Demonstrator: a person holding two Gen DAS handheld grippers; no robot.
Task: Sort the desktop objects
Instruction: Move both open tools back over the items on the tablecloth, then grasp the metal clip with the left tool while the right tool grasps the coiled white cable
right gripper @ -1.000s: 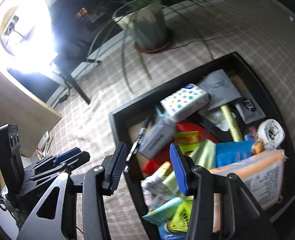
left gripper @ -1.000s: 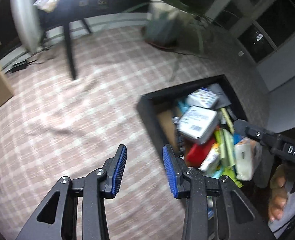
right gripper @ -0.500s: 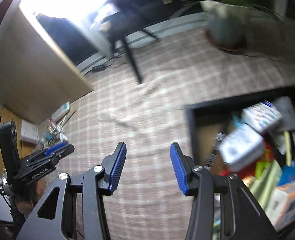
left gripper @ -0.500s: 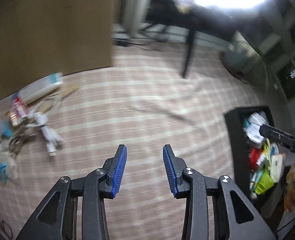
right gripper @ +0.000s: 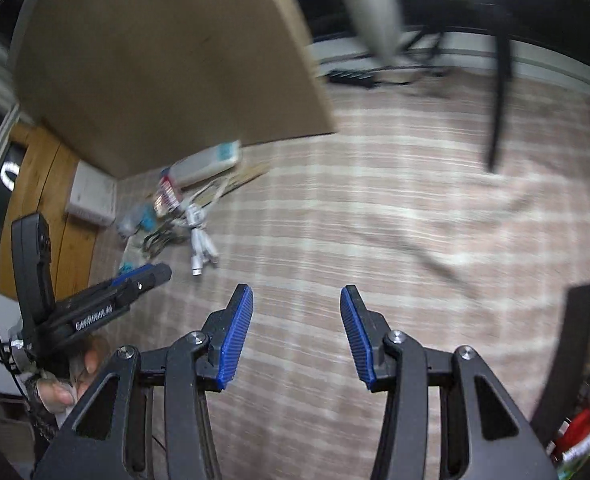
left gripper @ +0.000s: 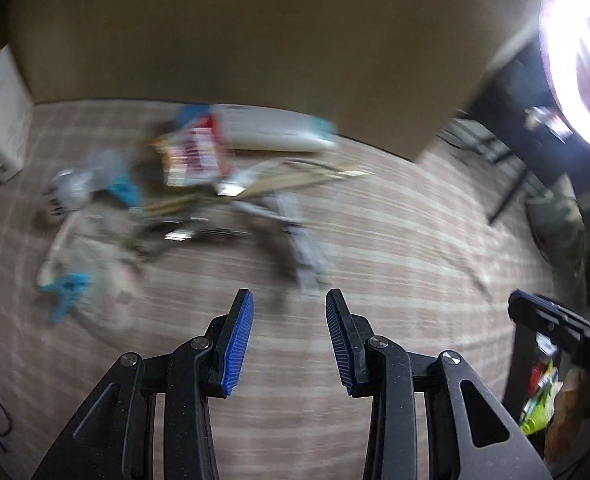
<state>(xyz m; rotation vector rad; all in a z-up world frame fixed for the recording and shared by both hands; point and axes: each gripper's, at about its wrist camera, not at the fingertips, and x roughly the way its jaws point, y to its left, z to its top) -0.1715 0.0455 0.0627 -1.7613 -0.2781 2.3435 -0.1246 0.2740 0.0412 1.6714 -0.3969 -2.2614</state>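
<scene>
Left wrist: left hand-held gripper (left gripper: 289,336) agape, facing blurred clutter pile (left gripper: 183,196)

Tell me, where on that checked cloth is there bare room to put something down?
The wide middle of the checked cloth is bare, between the pile of loose items by the cardboard box and the black bin. The strip before the open left tongs is bare too. The pile and bin are crowded.
</scene>
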